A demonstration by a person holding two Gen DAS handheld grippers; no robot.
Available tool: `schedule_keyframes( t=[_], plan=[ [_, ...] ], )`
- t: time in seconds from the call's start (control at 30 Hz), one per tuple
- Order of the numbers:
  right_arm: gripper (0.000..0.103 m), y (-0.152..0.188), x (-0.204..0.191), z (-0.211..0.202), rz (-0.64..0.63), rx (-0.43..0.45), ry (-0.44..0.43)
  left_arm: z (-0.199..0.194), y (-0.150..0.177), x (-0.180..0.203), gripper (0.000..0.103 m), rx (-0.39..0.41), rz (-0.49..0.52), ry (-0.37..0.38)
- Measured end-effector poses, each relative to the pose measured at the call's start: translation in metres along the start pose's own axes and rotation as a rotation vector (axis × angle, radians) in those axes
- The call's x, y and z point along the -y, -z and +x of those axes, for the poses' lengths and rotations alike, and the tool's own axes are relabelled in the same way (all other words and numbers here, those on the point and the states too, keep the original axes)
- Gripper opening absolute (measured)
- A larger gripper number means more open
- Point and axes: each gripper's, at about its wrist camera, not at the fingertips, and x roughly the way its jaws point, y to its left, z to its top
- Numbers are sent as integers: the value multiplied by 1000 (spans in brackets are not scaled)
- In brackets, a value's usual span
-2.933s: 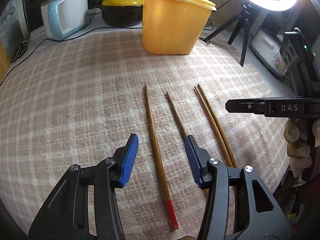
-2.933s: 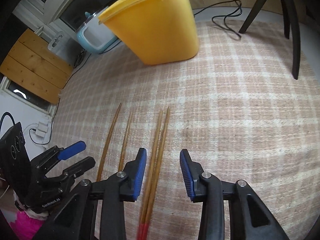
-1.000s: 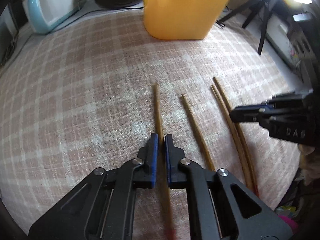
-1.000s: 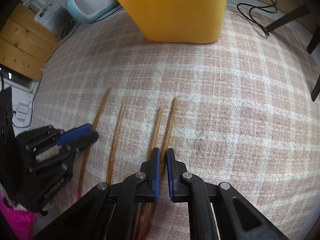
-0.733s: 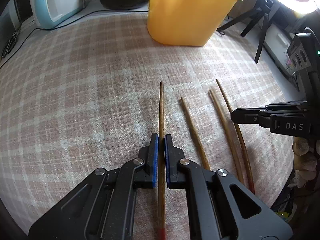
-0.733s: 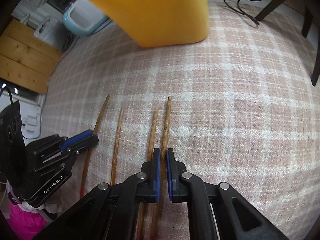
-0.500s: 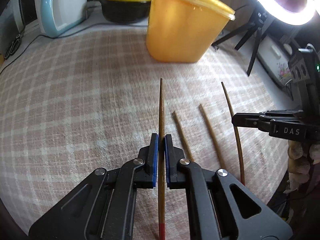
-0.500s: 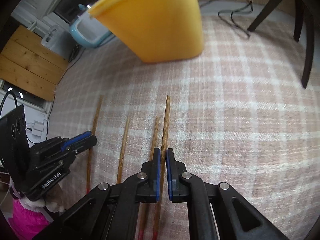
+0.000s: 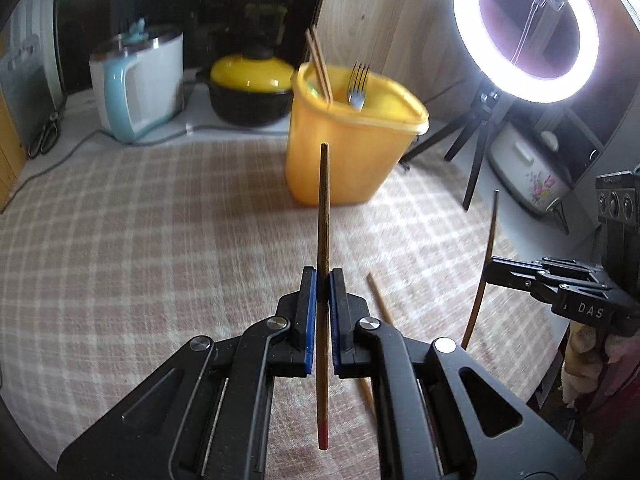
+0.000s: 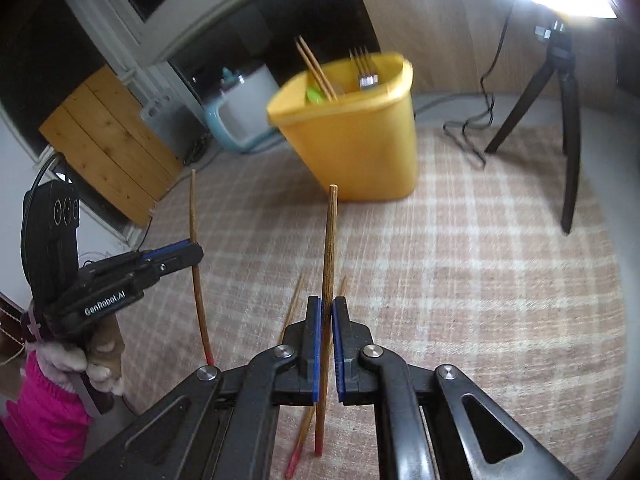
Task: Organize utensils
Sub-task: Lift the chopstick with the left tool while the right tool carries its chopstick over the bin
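Observation:
My left gripper (image 9: 323, 280) is shut on a wooden chopstick with a red end (image 9: 323, 208), held off the plaid cloth (image 9: 160, 240) and pointing at the yellow bin (image 9: 348, 152). My right gripper (image 10: 328, 308) is shut on a second chopstick (image 10: 330, 240), also lifted. Each gripper shows in the other's view: the right gripper (image 9: 490, 270) at the right edge, the left gripper (image 10: 196, 256) at the left. Two more chopsticks (image 10: 294, 304) lie on the cloth below. Two chopsticks (image 9: 319, 66) and a fork (image 9: 357, 84) stand in the bin.
Behind the bin are a white and blue kettle (image 9: 136, 88) and a black pot with a yellow lid (image 9: 250, 88). A ring light (image 9: 524, 28) on a tripod (image 9: 476, 148) stands to the right, with a cable (image 10: 464, 140) on the cloth. Scissors (image 9: 44, 136) lie far left.
Both grippers shut on a chopstick each, then rose and tilted up, lifting the chopsticks off the cloth. The bin's open top has come into view.

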Motion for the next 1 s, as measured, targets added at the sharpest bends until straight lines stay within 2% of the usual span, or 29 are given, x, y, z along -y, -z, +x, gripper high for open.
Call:
schedule_keyframes(
  t=[0.5, 1.0],
  plan=[
    [2, -20, -29, -65, -90, 251, 83, -28, -43, 8, 4, 135, 16, 19],
    [2, -49, -45, -102, -118, 397, 128, -29, -112, 5, 4, 283, 21, 25]
  ],
)
